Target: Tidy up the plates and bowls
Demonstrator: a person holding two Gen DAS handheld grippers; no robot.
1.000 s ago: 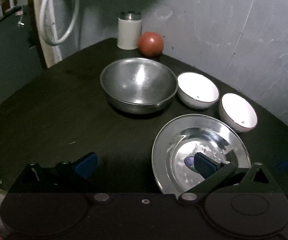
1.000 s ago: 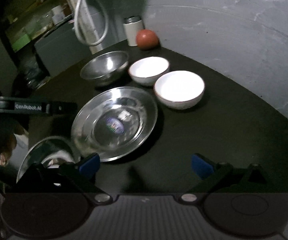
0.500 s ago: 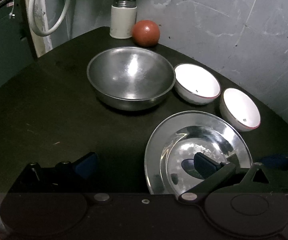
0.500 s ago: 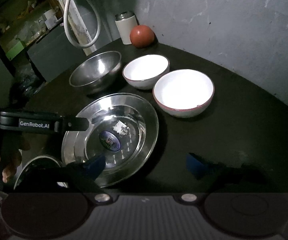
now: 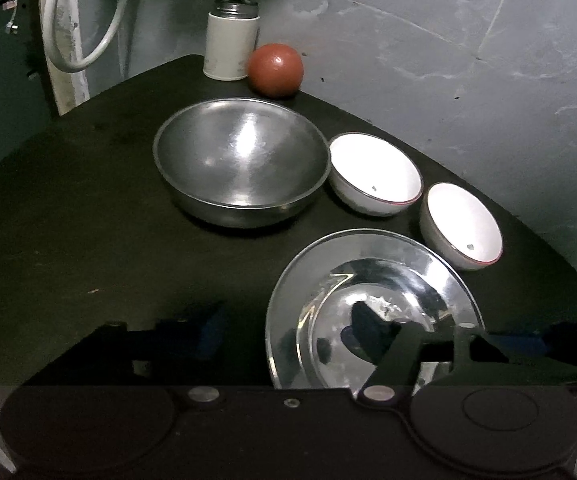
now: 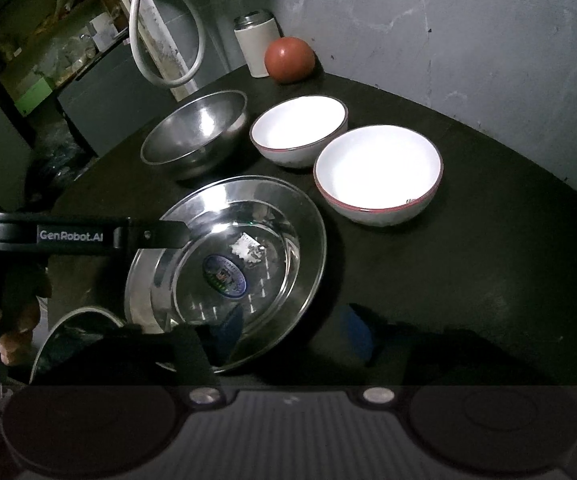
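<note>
Two black hand-held grippers with blue finger pads are showing in dim light.

The left gripper (image 5: 288,330) is showing a matte black body with two round raised discs, two small silver screws and one tiny screw between them; its black fingers (image 5: 392,354) are carrying dark blue pads. From the right wrist view, its side bar is wearing white lettering "GenRobot.AI" and a small screw. The right gripper (image 6: 292,330) is having a black body too, with a grey ribbed panel in the middle, two silver screws, two round discs, and blue pads on its fingers (image 6: 354,334). Both are looking dark and a little blurred.
</note>
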